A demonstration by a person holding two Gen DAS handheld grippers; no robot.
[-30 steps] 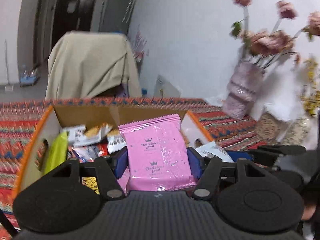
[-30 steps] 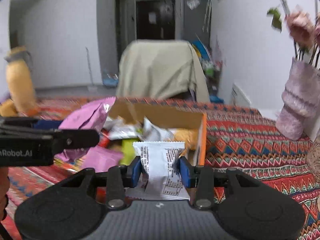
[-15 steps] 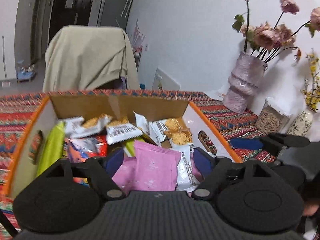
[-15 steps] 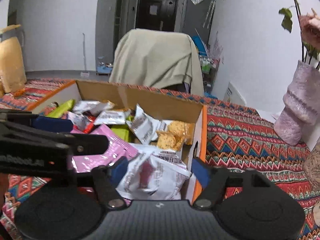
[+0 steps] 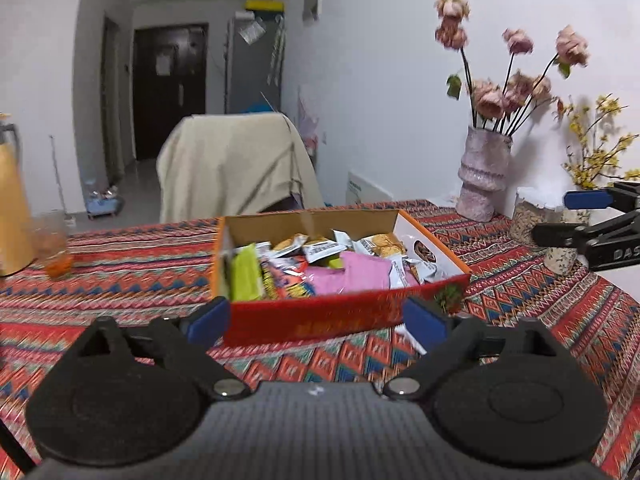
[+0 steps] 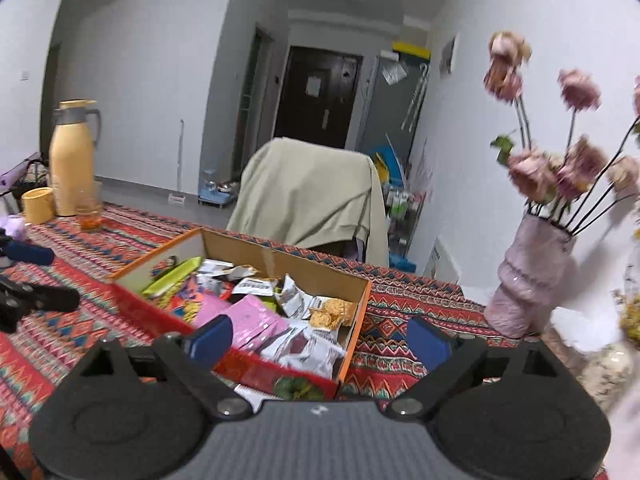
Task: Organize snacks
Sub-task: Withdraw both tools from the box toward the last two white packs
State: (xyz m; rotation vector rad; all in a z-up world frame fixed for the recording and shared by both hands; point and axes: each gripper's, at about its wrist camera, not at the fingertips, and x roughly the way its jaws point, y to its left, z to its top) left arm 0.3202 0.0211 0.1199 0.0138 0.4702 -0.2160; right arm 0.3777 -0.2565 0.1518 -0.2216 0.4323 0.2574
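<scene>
An open red and orange cardboard box (image 5: 344,316) stands on the patterned tablecloth and holds several snack packets. A pink packet (image 5: 352,276) lies on top, with white packets (image 5: 416,268) and a green one (image 5: 246,276) around it. My left gripper (image 5: 316,322) is open and empty, a little in front of the box. My right gripper (image 6: 318,340) is open and empty, above the box's near right corner (image 6: 340,380). The pink packet (image 6: 252,320) and a white packet (image 6: 304,344) also show in the right wrist view. A white packet edge (image 6: 248,392) pokes out under the box front.
A pink vase of dried roses (image 5: 482,176) stands right of the box, with jars (image 5: 528,220) beside it. A yellow thermos (image 6: 72,160), a glass (image 6: 90,208) and a yellow cup (image 6: 38,205) stand at the far left. A covered chair (image 5: 236,168) is behind the table.
Both grippers opened and dropped their packets, pink from the left and white from the right, into the box, then drew back and up away from it.
</scene>
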